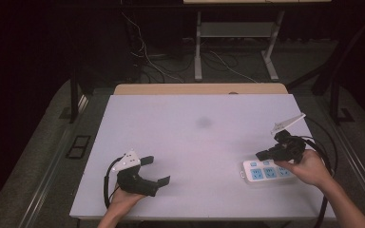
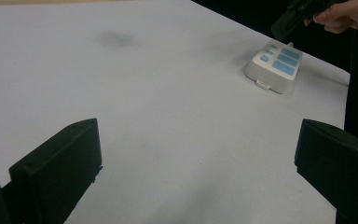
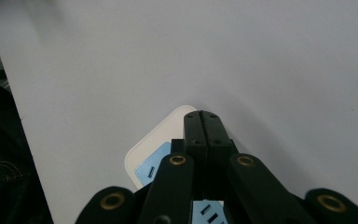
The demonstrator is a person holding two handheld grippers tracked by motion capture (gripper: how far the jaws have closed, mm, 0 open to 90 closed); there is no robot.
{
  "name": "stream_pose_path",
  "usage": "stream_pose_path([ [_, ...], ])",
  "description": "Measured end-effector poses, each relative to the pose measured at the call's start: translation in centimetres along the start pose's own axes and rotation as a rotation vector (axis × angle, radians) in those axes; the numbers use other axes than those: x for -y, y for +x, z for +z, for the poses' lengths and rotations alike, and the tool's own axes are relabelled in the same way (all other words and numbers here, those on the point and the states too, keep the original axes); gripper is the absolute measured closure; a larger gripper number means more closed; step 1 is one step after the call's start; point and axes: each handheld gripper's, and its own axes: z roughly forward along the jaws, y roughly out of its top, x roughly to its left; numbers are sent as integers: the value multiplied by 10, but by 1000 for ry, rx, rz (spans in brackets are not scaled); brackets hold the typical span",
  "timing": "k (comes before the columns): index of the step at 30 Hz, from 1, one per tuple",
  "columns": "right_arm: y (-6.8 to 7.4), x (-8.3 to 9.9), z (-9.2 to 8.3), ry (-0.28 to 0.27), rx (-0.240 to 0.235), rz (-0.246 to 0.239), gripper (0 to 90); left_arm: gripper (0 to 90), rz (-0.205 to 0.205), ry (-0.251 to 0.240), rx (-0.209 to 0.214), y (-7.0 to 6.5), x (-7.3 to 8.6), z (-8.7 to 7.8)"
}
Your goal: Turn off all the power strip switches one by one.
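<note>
Right now I've got the right gripper (image 1: 262,154) w/ jaws pressed flat together, nothing between them, hovering over the white power strip (image 1: 266,171), tips above its left end. Strip lies flat near the table's (image 1: 190,137) front-right corner. Left gripper (image 1: 156,170) sits front-left, jaws spread wide & empty, well apart from the strip.
</note>
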Motion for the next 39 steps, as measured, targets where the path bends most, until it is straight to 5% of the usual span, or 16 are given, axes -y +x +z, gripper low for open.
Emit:
stream_pose_path([
  [17, -7, 8, -21, 8, 36, 32, 900, 0, -2, -3, -2, 0, 0, 0],
  [39, -16, 16, -13, 32, 25, 54, 900, 0, -7, -3, -8, 1, 0, 0],
])
